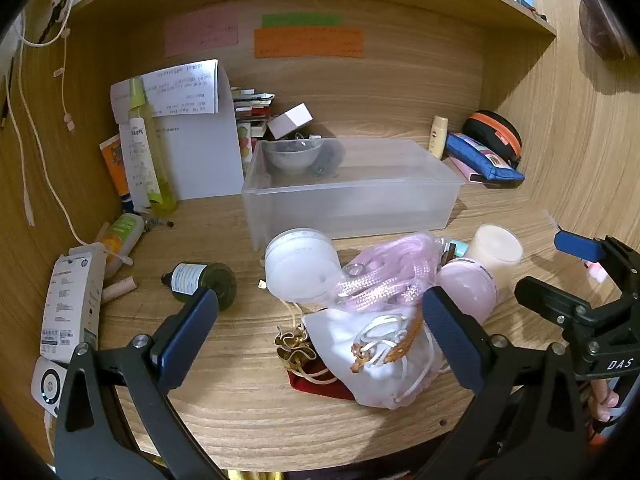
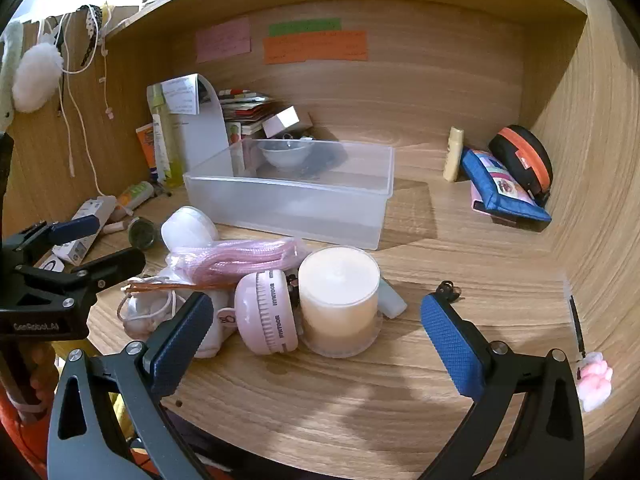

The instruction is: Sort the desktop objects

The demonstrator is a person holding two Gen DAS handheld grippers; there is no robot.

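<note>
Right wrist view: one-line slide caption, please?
Open right gripper facing a candle jar and pink headphones, frosted bin behind.

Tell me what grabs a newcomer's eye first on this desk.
The heap at the front of the desk stands out first: a cream candle, a pink round case leaning beside it, and a bag of pink cord on top. Behind it sits a clear plastic bin. Both tools, left and right, are open and holding nothing.

Warm indoor light, soft shadows, strong fisheye bending, perhaps slightly soft.
</note>
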